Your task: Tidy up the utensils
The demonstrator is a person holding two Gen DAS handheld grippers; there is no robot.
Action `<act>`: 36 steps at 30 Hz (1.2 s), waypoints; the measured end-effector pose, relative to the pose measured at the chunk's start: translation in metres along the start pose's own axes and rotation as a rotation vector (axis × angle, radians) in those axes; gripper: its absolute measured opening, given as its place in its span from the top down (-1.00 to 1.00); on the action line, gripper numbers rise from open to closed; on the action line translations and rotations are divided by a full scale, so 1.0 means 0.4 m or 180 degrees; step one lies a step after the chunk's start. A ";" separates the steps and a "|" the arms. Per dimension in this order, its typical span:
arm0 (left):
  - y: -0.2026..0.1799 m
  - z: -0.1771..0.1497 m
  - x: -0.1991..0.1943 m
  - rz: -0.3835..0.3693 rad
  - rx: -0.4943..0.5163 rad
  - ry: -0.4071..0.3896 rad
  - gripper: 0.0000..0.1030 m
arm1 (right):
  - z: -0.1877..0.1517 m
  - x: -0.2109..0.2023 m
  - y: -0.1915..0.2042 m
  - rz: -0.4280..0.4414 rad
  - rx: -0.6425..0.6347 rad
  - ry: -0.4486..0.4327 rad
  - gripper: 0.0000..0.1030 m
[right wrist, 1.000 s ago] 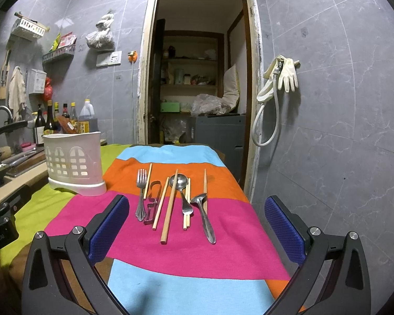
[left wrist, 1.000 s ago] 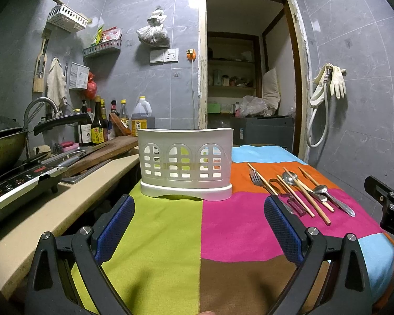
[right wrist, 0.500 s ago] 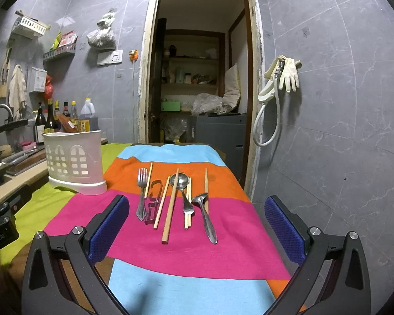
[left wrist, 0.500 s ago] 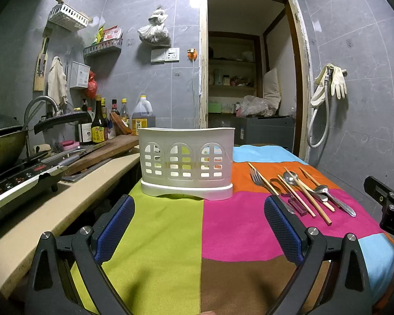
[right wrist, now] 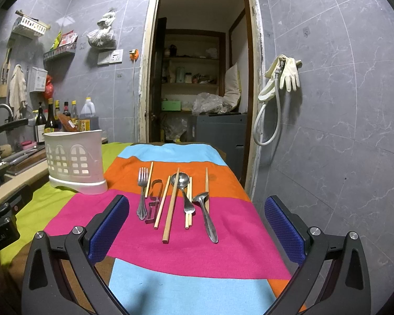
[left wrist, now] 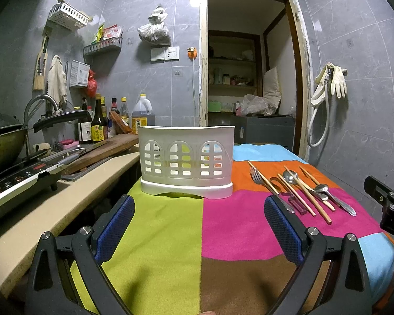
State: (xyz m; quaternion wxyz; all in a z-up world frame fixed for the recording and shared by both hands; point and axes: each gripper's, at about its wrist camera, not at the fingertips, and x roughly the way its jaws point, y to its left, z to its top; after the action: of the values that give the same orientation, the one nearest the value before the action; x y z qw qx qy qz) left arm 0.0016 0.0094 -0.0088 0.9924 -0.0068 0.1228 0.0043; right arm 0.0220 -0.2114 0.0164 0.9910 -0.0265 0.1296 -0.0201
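A white plastic utensil holder [left wrist: 187,161] stands on the coloured cloth, also in the right wrist view [right wrist: 74,160] at the left. A fork [right wrist: 142,191], two spoons [right wrist: 182,186] [right wrist: 207,216], a small metal tool [right wrist: 153,202] and several wooden chopsticks [right wrist: 171,204] lie side by side on the pink and orange stripes, also seen in the left wrist view [left wrist: 299,191]. My left gripper [left wrist: 199,225] is open and empty, in front of the holder. My right gripper [right wrist: 197,225] is open and empty, just short of the utensils.
A counter [left wrist: 39,215] on the left holds a stove, a wok [left wrist: 2,141], a cutting board [left wrist: 102,149] and bottles [left wrist: 99,123]. A doorway [right wrist: 197,78] opens behind the table. A hose and gloves [right wrist: 283,76] hang on the right wall. The table's right edge [right wrist: 249,199] drops off.
Both views have barely shifted; the grippers stay open and nothing on the table has moved.
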 end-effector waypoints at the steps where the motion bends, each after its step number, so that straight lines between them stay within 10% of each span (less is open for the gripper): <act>1: 0.001 -0.001 0.000 0.0000 -0.0003 -0.0002 -0.88 | 0.000 0.000 -0.001 -0.0001 0.0001 -0.0001 -1.00; 36: -0.025 0.075 0.074 -0.0241 0.0104 0.0100 -0.88 | 0.041 0.059 -0.013 0.0306 -0.0142 -0.0079 -1.00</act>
State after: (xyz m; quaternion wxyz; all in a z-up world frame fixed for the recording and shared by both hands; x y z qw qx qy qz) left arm 0.0377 -0.0001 0.0132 0.9898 0.0047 0.1380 -0.0354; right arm 0.0488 -0.2170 0.0265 0.9915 -0.0426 0.1189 0.0307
